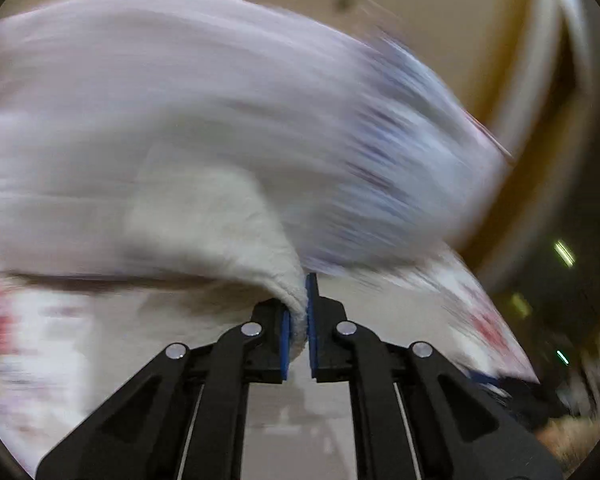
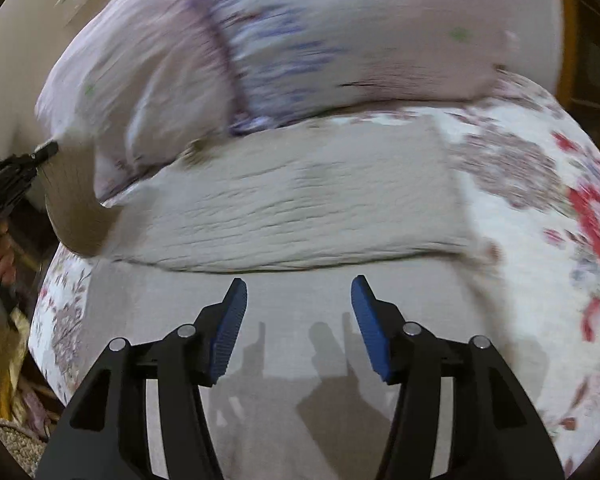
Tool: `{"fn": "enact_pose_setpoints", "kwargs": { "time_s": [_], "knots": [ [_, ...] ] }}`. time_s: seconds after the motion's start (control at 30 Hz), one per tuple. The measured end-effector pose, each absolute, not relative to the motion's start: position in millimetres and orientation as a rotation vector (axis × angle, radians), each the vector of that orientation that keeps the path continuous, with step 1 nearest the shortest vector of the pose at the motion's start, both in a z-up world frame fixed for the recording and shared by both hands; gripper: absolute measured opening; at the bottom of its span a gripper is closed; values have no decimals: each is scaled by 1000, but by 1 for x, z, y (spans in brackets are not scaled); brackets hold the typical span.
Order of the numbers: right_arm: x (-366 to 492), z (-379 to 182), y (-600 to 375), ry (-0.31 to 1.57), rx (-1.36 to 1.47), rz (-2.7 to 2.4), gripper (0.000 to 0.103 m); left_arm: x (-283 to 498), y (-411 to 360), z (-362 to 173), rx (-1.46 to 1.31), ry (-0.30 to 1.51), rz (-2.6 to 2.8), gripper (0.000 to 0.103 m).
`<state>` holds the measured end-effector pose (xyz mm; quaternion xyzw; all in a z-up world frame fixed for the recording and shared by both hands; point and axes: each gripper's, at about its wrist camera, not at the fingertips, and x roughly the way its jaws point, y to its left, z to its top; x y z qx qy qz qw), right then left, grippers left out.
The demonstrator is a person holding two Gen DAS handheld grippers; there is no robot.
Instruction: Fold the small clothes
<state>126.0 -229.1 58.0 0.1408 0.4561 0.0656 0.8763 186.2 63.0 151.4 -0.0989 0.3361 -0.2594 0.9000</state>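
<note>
A pale grey-white textured cloth (image 2: 300, 208) lies spread on the bed, one layer folded over another. My left gripper (image 1: 299, 312) is shut on a corner of this cloth (image 1: 220, 224) and holds it lifted; the view is motion-blurred. In the right wrist view the left gripper (image 2: 46, 148) shows at the far left, with the cloth's corner (image 2: 76, 208) hanging from it. My right gripper (image 2: 299, 292) is open and empty, hovering just above the cloth's near part (image 2: 300, 360), with its shadow on the fabric.
A lilac pillow (image 2: 300, 40) with a blue-patterned panel lies at the bed's far side. The floral bedsheet (image 2: 560, 208) with red flowers spreads to the right. A cream wall (image 1: 460, 40) stands behind. The bed's edge and floor clutter (image 2: 16, 360) are at left.
</note>
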Motion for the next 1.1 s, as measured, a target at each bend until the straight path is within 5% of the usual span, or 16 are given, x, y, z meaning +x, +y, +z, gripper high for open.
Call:
{"fn": "enact_pose_setpoints", "kwargs": {
  "time_s": [0.13,0.17,0.27,0.47,0.77,0.9,1.1],
  "knots": [
    [111,51,-277,985,376,74,57,176,-30,108,-145,923,-679,16],
    [106,51,-284,984,392,68,57,166,-20,99,-167,939,-637,16],
    [79,47,-320,1007,455,41,57,137,32,84,-207,967,-448,41],
    [20,15,-359,1134,700,128,53,44,143,32,-338,1155,-135,43],
    [-35,-22,-325,1292,954,375,13,-40,141,14,-579,1199,-199,27],
    [-31,-18,-316,1263,962,413,9,-35,129,7,-633,1210,-244,8],
    [47,52,-317,986,911,485,8,42,143,59,-618,1016,-373,7]
  ]
}}
